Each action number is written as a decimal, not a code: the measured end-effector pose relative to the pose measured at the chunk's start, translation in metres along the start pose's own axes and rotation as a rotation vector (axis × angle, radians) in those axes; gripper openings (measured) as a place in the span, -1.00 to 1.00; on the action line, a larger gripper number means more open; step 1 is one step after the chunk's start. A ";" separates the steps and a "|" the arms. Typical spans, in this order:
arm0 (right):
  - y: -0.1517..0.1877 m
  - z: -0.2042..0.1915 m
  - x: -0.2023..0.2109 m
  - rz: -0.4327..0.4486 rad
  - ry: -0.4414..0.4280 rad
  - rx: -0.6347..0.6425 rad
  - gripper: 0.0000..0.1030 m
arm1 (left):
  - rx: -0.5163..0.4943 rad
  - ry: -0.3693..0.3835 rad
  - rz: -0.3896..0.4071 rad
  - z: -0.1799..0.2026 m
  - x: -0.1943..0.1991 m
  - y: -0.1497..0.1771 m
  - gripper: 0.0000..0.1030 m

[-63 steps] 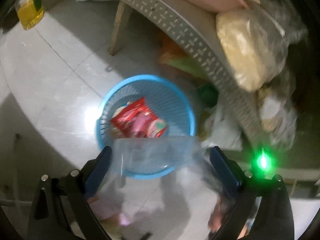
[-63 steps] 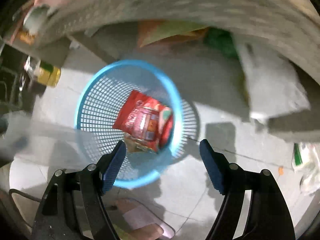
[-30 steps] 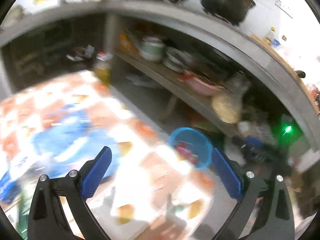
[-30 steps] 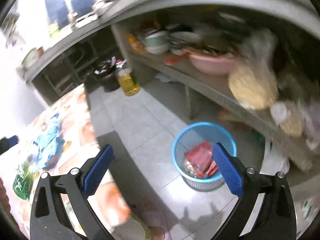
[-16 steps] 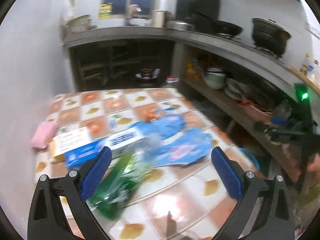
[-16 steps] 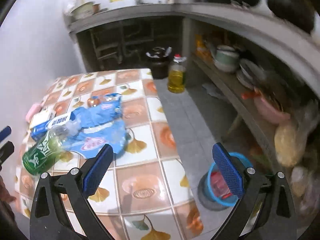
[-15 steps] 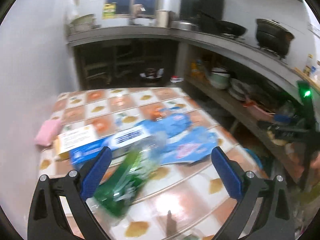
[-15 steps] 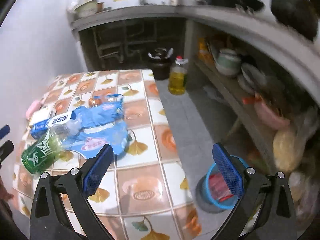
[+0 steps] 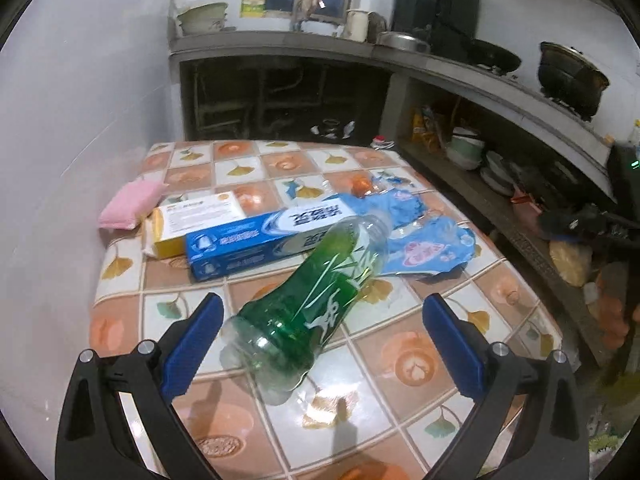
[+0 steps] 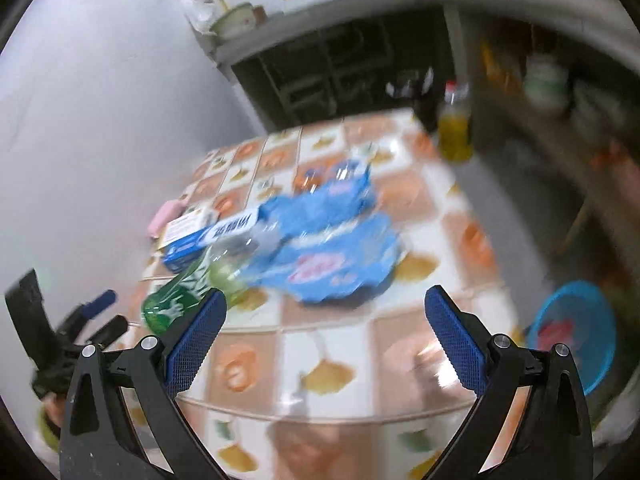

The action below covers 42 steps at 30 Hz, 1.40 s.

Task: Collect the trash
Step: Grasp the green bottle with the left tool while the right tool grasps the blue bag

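A green plastic bottle (image 9: 316,300) lies on its side on the tiled table (image 9: 416,364), its base toward me and partly between my open left gripper (image 9: 322,344) fingers. Behind it lie a blue-and-white box (image 9: 264,240) and a crumpled blue wrapper (image 9: 424,240). In the blurred right wrist view my right gripper (image 10: 324,340) is open and empty above the table, with the blue wrapper (image 10: 332,256) ahead, the green bottle (image 10: 184,292) to its left and the left gripper (image 10: 96,320) at the far left. The blue basket (image 10: 576,340) stands on the floor at right, red trash inside.
A pink sponge (image 9: 130,206) and a yellow-white box (image 9: 192,224) lie near the wall on the table's left. A bottle of yellow oil (image 10: 454,128) stands on the floor beyond the table. Shelves with bowls and pots run along the right side.
Both grippers swung up from the blue basket to the table. The left one has closed in on the green bottle, which now lies partly between its fingers. The right view is still moving.
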State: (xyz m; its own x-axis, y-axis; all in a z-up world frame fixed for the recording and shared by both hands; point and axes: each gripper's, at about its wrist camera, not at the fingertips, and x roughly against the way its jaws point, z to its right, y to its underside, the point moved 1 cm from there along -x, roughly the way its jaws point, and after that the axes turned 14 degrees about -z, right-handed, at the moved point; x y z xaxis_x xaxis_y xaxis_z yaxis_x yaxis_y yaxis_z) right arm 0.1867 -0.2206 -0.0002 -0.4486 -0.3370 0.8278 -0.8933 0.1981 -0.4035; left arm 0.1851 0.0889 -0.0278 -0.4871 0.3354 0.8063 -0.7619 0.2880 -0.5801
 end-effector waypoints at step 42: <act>-0.048 0.036 -0.054 -0.045 0.169 -0.159 -1.00 | -0.242 -0.123 -0.249 0.013 -0.121 -0.035 0.89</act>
State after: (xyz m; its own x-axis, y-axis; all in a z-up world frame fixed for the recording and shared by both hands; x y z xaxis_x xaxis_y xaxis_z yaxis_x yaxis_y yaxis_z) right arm 0.2529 -0.2452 -0.0397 -0.3853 -0.1924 0.9025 -0.8908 0.3329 -0.3093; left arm 0.2648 0.0264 -0.1031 -0.3583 0.1220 0.9256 -0.7478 0.5561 -0.3627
